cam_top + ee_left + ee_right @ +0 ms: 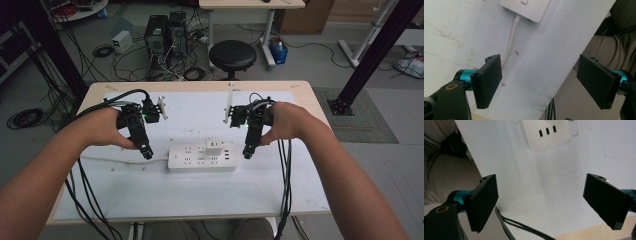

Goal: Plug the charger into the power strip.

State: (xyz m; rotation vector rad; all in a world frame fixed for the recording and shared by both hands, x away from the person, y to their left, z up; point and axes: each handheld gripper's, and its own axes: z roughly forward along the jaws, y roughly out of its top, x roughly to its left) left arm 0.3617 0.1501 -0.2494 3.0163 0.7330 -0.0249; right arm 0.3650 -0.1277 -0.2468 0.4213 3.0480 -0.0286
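A white power strip (201,156) lies mid-table on the white sheet, and a small white plug adapter (214,147) sits in its top. Its cord (125,161) runs off to the left. My left gripper (146,152) hangs just left of the strip, tips down, jaws open with nothing between them. In the left gripper view the strip's corner (526,8) and cord (510,42) lie beyond the open jaws. My right gripper (247,153) hovers just right of the strip, open and empty. The right gripper view shows the strip's end (547,133) with three slots.
The white sheet (190,192) covers most of the wooden table (300,92). Black cables (285,180) trail from both grippers over the front edge. A black stool (232,55) stands beyond the far edge, with computer towers and loose wiring on the floor behind.
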